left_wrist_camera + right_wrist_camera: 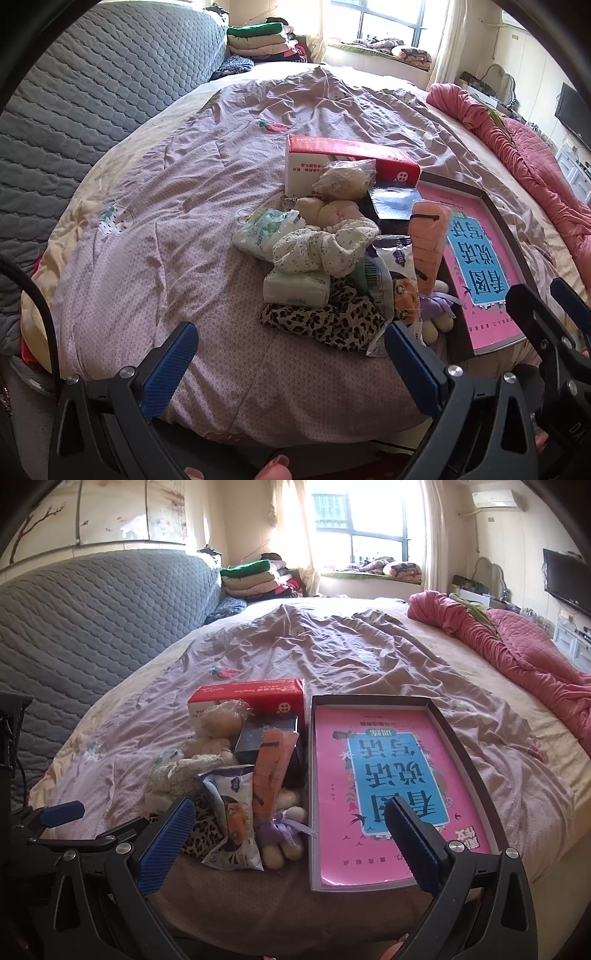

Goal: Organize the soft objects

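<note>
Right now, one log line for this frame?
left claw open | right claw open | soft pile on bed untouched | leopard-print cloth nearest left claw

Daylit room, blown-out window (354, 520) glare, sharp centre, fisheye-curved dark edges

Landmark: pile of soft things (332, 266) on the bed (155, 229). Left of pile: wide bare quilt, free passage. Behind pile: red box (351, 155) stands touching it, blocks reach from the far side. Right of pile: tray (458, 746) with pink book (376, 768) just beside it, no gap. Near side of pile: bare strip of quilt, open. Well right of pile: pink blanket (517, 646) heaped along bed edge.
</note>
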A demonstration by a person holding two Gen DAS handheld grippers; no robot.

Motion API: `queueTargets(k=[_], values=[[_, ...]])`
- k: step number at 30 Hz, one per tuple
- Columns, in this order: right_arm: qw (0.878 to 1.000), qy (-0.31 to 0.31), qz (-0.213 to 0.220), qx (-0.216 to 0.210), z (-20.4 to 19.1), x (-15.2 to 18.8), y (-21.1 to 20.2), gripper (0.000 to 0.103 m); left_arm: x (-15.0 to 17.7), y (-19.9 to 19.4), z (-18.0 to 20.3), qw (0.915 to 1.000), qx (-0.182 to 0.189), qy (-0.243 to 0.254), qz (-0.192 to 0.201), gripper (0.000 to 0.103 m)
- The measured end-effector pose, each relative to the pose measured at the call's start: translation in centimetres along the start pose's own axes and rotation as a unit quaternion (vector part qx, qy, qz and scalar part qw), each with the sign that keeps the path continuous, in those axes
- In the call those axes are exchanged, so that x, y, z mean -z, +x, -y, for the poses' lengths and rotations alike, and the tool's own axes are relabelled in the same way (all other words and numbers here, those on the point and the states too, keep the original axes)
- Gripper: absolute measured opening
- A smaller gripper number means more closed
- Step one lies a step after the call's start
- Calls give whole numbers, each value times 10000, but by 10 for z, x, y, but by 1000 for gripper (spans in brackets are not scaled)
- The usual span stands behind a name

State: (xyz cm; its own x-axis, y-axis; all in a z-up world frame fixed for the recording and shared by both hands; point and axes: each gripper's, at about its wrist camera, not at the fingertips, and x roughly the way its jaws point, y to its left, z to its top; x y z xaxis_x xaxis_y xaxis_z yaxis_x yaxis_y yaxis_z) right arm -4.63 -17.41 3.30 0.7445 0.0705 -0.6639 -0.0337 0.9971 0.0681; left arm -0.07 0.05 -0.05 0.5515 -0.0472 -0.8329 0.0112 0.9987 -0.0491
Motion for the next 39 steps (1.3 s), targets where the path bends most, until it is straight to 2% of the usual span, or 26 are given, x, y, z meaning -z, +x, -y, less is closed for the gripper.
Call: queueTargets(k=[39], values=[[10000,-9,-26,22,1,0,2,103,0,-1,0,10000,5,63,19,101]])
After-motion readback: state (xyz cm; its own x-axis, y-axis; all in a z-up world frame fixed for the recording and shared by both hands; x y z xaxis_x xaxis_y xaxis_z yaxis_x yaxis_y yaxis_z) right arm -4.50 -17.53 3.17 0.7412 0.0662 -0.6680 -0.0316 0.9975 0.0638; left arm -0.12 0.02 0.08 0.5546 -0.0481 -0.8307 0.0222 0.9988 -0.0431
